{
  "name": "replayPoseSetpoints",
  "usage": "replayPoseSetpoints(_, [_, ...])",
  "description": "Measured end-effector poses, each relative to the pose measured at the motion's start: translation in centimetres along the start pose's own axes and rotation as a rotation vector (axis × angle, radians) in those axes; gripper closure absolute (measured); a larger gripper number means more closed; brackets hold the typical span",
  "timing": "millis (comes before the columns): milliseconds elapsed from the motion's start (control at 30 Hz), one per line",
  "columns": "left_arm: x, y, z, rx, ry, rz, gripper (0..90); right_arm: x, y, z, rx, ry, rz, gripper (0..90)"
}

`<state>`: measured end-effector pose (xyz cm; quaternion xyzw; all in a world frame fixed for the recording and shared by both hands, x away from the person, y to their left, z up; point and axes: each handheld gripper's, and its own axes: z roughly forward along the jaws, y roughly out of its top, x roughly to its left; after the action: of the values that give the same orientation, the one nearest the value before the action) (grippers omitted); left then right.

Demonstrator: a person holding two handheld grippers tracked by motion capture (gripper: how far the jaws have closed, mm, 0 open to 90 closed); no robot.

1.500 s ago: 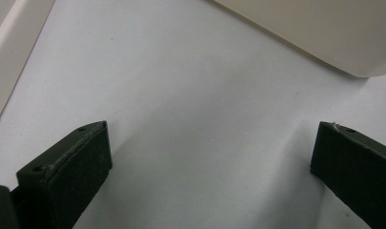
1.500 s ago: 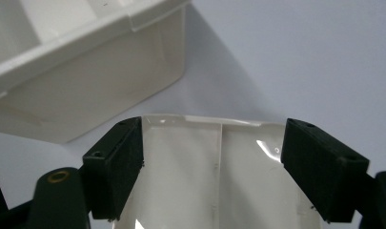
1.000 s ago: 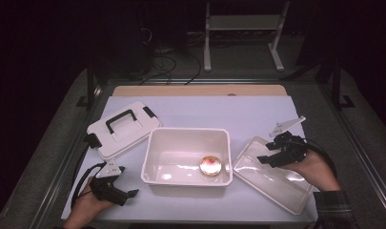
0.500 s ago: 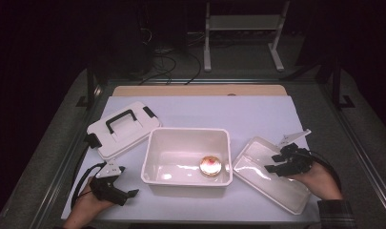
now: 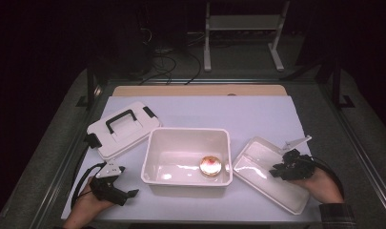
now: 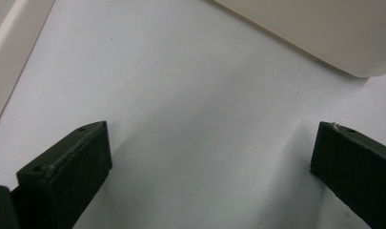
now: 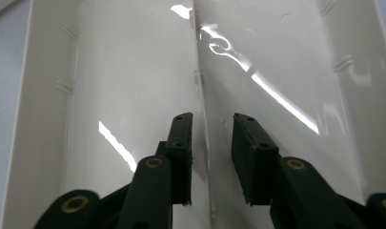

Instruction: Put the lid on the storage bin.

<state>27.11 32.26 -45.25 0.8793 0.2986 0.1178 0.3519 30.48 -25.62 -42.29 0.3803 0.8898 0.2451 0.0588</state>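
A white open bin (image 5: 155, 152) stands mid-table, with a round orange-red object (image 5: 210, 165) on its floor at the right. To its right lies a shallow white tray-like lid (image 5: 257, 183), glossy side up. My right gripper (image 5: 276, 171) hovers over this lid (image 7: 109, 71). Its jaws (image 7: 212, 119) stand a narrow gap apart, astride the lid's central rib and gripping nothing. Near the front left corner my left gripper (image 5: 131, 193) rests low over the table. It (image 6: 212, 131) is wide open with nothing between its jaws, and the bin's corner (image 6: 324, 33) lies ahead.
A second white lid with a black handle (image 5: 121, 128) lies at the left behind my left gripper. A wooden strip (image 5: 200, 90) borders the far edge of the white table cover. Metal stand legs (image 5: 243, 33) rise beyond the table.
My right gripper has drawn back from the lid's far edge toward the person, now lower over the lid's middle. The left gripper has stayed put.
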Motion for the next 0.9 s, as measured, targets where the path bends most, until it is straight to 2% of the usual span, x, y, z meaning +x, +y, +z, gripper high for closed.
replayPoseSetpoints(167, [0.0, 0.0, 0.0, 0.000, 0.000, 0.000, 0.0, 0.2, 0.3, 0.2, 0.022, -0.004, -0.012, 77.9])
replayPoseSetpoints(233, [0.0, 0.0, 0.0, 0.000, 0.000, 0.000, 0.0, 0.3, 0.5, 0.3, 0.037, 0.001, -0.020, 86.9])
replayPoseSetpoints(467, [0.0, 0.0, 0.0, -0.001, 0.000, 0.000, 0.0, 0.5, 0.6, 0.3, 0.044, 0.005, -0.050, 89.0])
replayPoseSetpoints(600, [0.0, 0.0, 0.0, 0.000, 0.000, 0.000, 0.0, 0.4, 0.6, 0.0, 0.046, 0.009, -0.047, 89.1])
replayPoseSetpoints(733, [0.0, 0.0, 0.0, -0.001, 0.000, -0.001, 0.0, 0.2, 0.9, -1.0, 0.015, 0.025, -0.035, 89.1])
replayPoseSetpoints(900, [0.0, 0.0, 0.0, -0.001, 0.000, -0.001, 0.0, 0.0, 1.8, -2.4, -0.025, 0.039, -0.045, 89.1])
